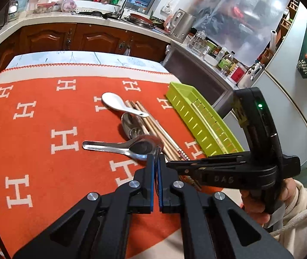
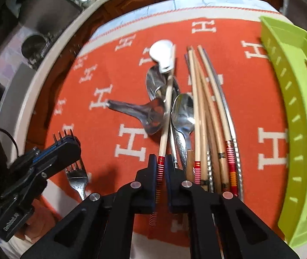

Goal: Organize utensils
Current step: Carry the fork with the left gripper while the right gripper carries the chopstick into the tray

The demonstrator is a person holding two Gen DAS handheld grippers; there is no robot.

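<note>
Right tongs (image 2: pixel 159 170) clamp a chopstick (image 2: pixel 168 108) at its ribbed red end above the table (image 2: pixel 88 43), a light, stiff, slippery stick; left tongs (image 2: pixel 67 143) grip a fork (image 2: pixel 64 134).

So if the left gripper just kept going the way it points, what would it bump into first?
Probably the metal spoon lying just ahead of the left gripper, which is shut on a fork; depth is hard to judge.
</note>
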